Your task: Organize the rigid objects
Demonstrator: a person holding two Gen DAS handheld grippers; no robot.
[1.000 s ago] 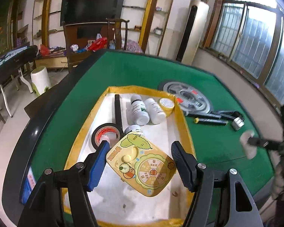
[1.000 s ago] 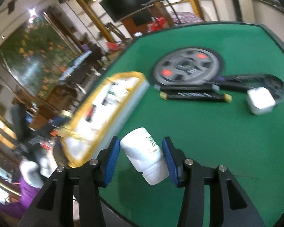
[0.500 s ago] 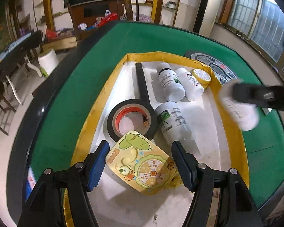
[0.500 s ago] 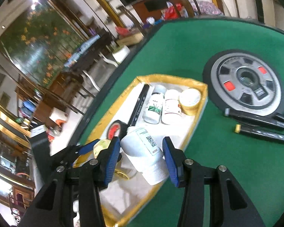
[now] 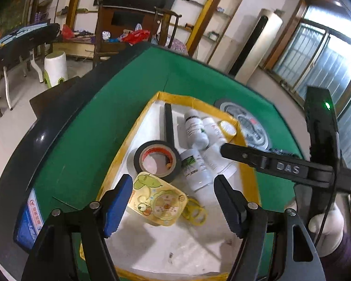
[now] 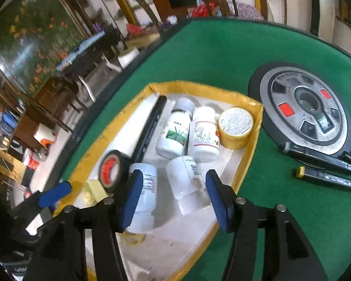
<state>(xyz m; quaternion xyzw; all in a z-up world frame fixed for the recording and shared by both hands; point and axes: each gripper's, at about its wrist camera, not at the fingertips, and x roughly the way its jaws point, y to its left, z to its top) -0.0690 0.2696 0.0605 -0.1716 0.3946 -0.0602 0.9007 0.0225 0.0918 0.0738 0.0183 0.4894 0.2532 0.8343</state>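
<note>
A yellow-rimmed white tray (image 5: 119, 161) (image 6: 199, 86) sits on the green table. My right gripper (image 6: 174, 174) hangs over its near end with jaws opening. A white bottle (image 6: 187, 182) (image 5: 215, 159) lies in the tray between the pads, no longer squeezed. Beside it lies another white bottle (image 6: 144, 187) (image 5: 196, 168). My left gripper (image 5: 173, 180) is open and opening over a yellow cartoon case (image 5: 159, 201), which lies on the tray floor with a gap at the right pad. From the left wrist, the right gripper (image 5: 224, 149) reaches in from the right.
The tray also holds a black tape roll (image 5: 138, 161) (image 6: 118, 157), a black bar (image 5: 168, 124), two more bottles (image 6: 175, 131) (image 6: 203, 133) and a yellow jar (image 6: 236, 126). On the felt at right lie a round grey disc (image 6: 304, 107) and two markers (image 6: 316, 159) (image 6: 327, 180).
My right gripper carried the white bottle from over the green felt to the tray, and its jaws have widened around it. The yellow case now sits lower between the left fingers.
</note>
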